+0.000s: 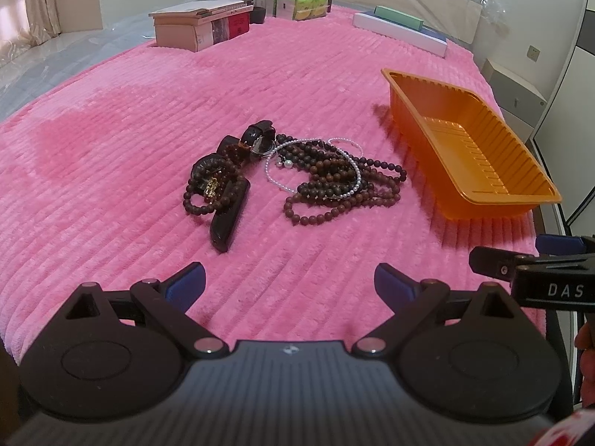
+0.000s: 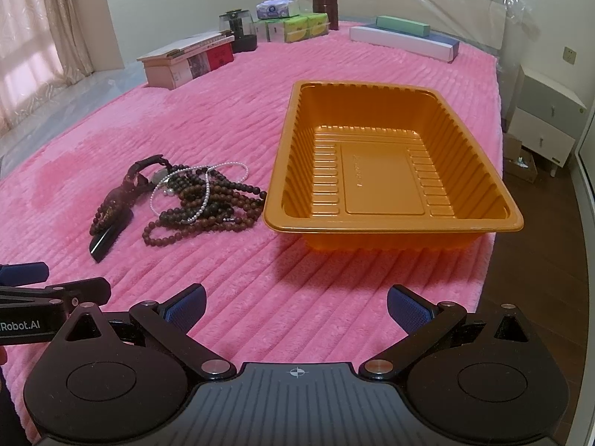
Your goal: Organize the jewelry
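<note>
Jewelry, a tangled heap of dark wooden bead strands (image 1: 334, 182), lies mid-frame on the pink ribbed bed blanket (image 1: 130, 141), untouched. My left gripper (image 1: 290, 278) and right gripper (image 2: 295, 306) both hang released, fingers spread, holding nothing. I judge sorting hasn't begun; next, one strand must be pinched free. I count one white pearl string (image 1: 316, 180), one empty orange plastic tray (image 2: 394, 93), right of the heap; bead strands are too knotted to count.
</note>
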`<move>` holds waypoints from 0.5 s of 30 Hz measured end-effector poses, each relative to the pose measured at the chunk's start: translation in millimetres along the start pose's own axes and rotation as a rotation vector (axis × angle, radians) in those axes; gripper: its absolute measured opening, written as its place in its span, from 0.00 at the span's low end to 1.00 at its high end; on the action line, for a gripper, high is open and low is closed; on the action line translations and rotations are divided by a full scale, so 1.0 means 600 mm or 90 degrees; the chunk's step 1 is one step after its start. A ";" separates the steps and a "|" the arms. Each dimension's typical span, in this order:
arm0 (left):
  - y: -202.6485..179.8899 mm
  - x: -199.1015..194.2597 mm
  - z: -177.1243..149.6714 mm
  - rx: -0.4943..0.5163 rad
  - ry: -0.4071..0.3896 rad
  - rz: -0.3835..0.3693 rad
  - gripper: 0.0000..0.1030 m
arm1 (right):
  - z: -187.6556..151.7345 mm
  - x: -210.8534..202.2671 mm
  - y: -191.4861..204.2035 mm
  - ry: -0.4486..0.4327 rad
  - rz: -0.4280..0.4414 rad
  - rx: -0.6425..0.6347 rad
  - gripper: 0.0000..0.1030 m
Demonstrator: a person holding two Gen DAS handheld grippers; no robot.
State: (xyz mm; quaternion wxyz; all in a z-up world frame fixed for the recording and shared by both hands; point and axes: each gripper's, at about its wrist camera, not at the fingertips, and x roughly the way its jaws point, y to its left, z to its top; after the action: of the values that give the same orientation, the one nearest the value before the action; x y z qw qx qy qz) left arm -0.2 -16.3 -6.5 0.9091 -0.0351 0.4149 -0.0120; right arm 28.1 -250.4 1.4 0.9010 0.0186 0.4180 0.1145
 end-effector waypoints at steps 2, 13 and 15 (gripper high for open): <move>0.000 0.000 0.000 0.000 0.000 -0.001 0.94 | 0.000 0.000 -0.001 0.000 0.000 0.000 1.00; -0.001 0.002 -0.002 0.000 0.000 -0.001 0.94 | -0.002 0.002 -0.002 0.001 -0.001 -0.001 1.00; -0.002 0.003 -0.004 -0.001 0.001 -0.002 0.94 | -0.002 0.002 -0.002 0.002 -0.001 0.000 1.00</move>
State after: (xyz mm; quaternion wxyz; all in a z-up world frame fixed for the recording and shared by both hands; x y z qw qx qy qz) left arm -0.9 -17.5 -9.1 0.9089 -0.0364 0.4153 -0.0132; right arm 28.4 -251.5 -0.5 0.9005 0.0179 0.4193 0.1140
